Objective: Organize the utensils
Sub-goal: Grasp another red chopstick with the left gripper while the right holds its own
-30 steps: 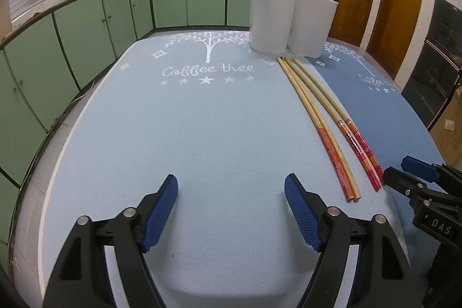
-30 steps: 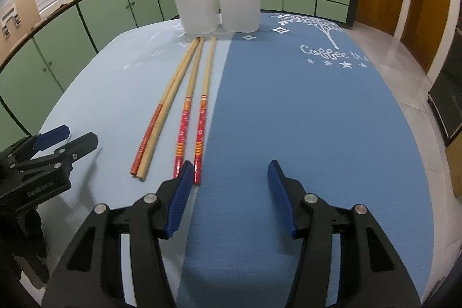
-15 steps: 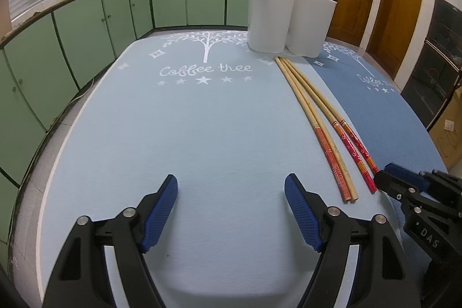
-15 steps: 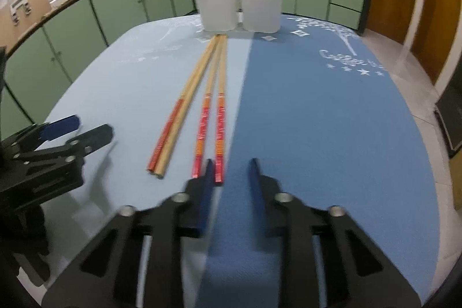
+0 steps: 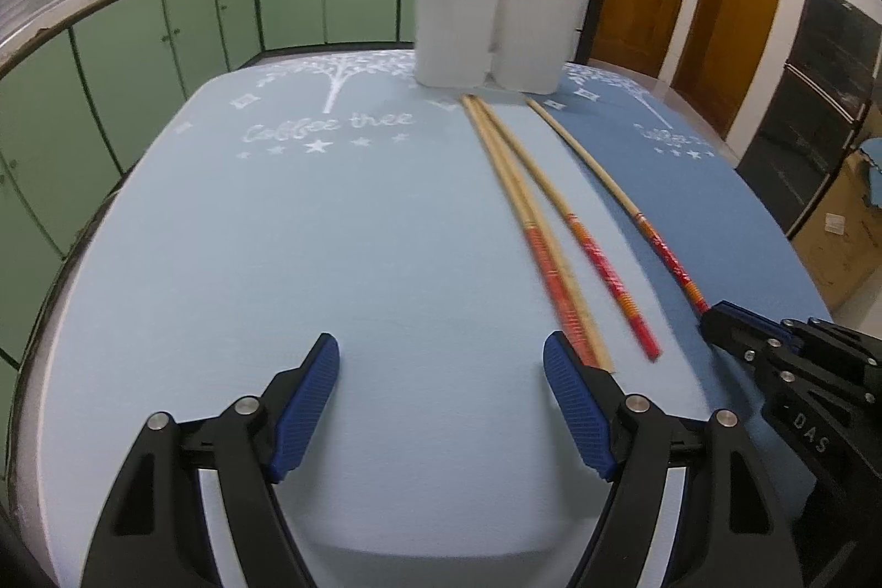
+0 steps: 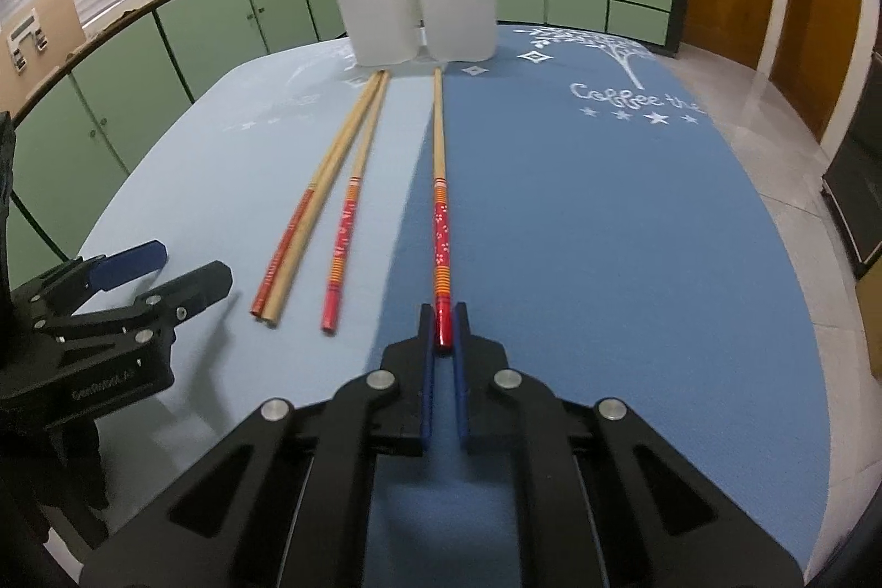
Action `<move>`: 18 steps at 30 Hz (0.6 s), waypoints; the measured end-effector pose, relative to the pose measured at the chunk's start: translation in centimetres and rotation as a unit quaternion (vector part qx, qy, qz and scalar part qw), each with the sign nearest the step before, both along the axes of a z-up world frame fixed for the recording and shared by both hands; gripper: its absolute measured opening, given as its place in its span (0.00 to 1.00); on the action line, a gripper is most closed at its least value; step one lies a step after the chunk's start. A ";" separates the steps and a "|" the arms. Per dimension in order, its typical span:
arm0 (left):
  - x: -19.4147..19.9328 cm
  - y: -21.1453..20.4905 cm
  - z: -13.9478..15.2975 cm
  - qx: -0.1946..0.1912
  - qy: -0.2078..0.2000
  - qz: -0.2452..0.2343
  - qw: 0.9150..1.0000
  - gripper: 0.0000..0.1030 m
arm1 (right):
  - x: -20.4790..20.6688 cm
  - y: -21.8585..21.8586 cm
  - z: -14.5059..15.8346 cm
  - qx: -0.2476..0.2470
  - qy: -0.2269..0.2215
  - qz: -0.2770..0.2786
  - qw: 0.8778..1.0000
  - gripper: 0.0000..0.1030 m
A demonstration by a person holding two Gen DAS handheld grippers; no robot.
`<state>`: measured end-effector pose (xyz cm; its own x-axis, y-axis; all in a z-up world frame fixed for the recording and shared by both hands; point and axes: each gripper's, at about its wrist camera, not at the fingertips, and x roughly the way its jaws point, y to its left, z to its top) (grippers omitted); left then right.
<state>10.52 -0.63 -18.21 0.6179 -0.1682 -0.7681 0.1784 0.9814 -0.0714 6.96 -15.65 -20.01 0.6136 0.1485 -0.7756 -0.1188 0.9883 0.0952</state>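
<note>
My right gripper [image 6: 442, 321] is shut on the red end of one long bamboo chopstick [image 6: 439, 180]; its jaws are closing the last bit and the pads press on it. The stick points at the white two-cup holder [image 6: 413, 1] at the table's far side. Three other chopsticks [image 6: 325, 185] lie just left of it on the light blue mat. In the left wrist view my left gripper [image 5: 441, 367] hangs open over bare mat, its right finger beside the near ends of the loose chopsticks [image 5: 523, 213]. The right gripper [image 5: 716, 318] shows at that view's right edge, on the held chopstick [image 5: 617, 197].
The holder [image 5: 496, 31] has a few chopsticks standing in each cup. A darker blue mat [image 6: 606, 230] covers the right half of the table. Green cabinets ring the room, with wooden doors at the right. The left gripper [image 6: 165, 268] shows low at the left of the right wrist view.
My right gripper has closed from open onto the rightmost chopstick, which now lies apart from the other three. My left gripper has drifted right, close to the loose sticks' ends.
</note>
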 end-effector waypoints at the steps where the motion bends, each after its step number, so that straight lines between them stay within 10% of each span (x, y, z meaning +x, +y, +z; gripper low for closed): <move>1: 0.0 -0.4 0.0 -0.001 0.001 -0.003 1.000 0.73 | 0.0 -0.2 0.0 0.001 0.000 -0.002 1.000 0.05; 18: -0.1 -0.6 -0.2 0.035 0.005 0.033 0.999 0.78 | 0.0 -0.4 -0.2 0.004 0.000 0.000 1.000 0.05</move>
